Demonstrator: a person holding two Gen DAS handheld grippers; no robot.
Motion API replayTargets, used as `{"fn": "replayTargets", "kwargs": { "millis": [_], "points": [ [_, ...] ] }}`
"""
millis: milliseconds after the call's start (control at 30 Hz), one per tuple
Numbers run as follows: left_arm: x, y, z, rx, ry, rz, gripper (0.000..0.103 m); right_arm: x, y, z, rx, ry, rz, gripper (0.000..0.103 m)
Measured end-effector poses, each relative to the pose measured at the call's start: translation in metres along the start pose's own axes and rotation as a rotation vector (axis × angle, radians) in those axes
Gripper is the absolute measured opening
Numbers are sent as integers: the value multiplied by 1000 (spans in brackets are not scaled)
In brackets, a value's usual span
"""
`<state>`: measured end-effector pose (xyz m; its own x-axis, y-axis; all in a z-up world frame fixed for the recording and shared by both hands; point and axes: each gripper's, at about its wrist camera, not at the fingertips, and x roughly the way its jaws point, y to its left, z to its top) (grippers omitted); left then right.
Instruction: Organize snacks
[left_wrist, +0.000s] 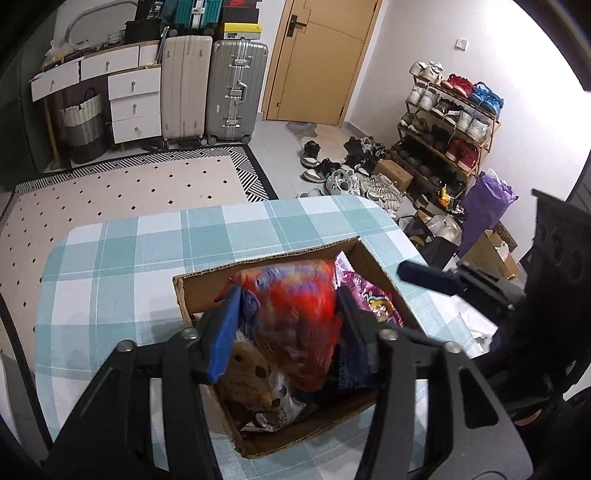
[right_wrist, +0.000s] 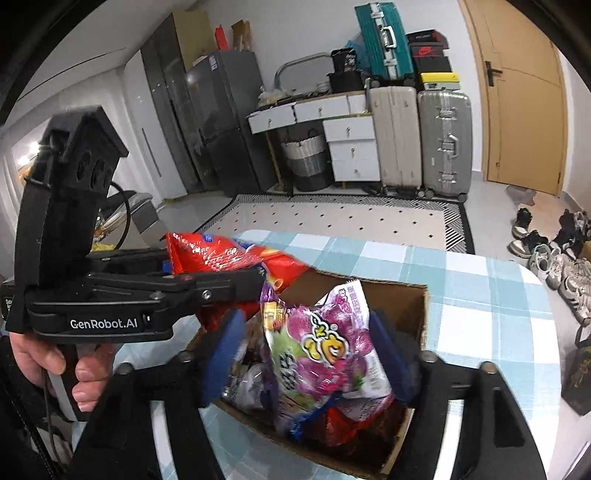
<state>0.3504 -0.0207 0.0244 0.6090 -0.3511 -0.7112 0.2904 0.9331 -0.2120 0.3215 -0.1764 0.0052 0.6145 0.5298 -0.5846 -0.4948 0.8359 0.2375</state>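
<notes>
A cardboard box (left_wrist: 207, 284) full of snack packets stands on the blue-checked table (left_wrist: 110, 258). My left gripper (left_wrist: 288, 325) is shut on a red snack bag (left_wrist: 295, 314) and holds it above the box; the bag also shows in the right wrist view (right_wrist: 207, 254). My right gripper (right_wrist: 310, 354) is shut on a purple grape-candy bag (right_wrist: 325, 347) over the box (right_wrist: 421, 314). That purple bag peeks out at the box's right side in the left wrist view (left_wrist: 373, 299). A cookie packet (left_wrist: 247, 373) lies inside the box.
Two suitcases (left_wrist: 214, 88) and a white drawer unit (left_wrist: 133, 103) stand at the far wall beside a wooden door (left_wrist: 321, 59). A shoe rack (left_wrist: 450, 125) and loose shoes (left_wrist: 343, 170) are at the right. A patterned rug (left_wrist: 129, 192) covers the floor.
</notes>
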Motion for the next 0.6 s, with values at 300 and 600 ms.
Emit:
{"fn": "replayTargets", "kwargs": {
  "millis": [300, 600],
  "points": [
    [-13, 2, -5, -2, -8, 29, 68, -34, -10, -3, 11, -80, 8, 84],
    [-64, 6, -17, -54, -112, 107, 69, -66, 12, -6, -38, -110, -45, 84]
  ]
}}
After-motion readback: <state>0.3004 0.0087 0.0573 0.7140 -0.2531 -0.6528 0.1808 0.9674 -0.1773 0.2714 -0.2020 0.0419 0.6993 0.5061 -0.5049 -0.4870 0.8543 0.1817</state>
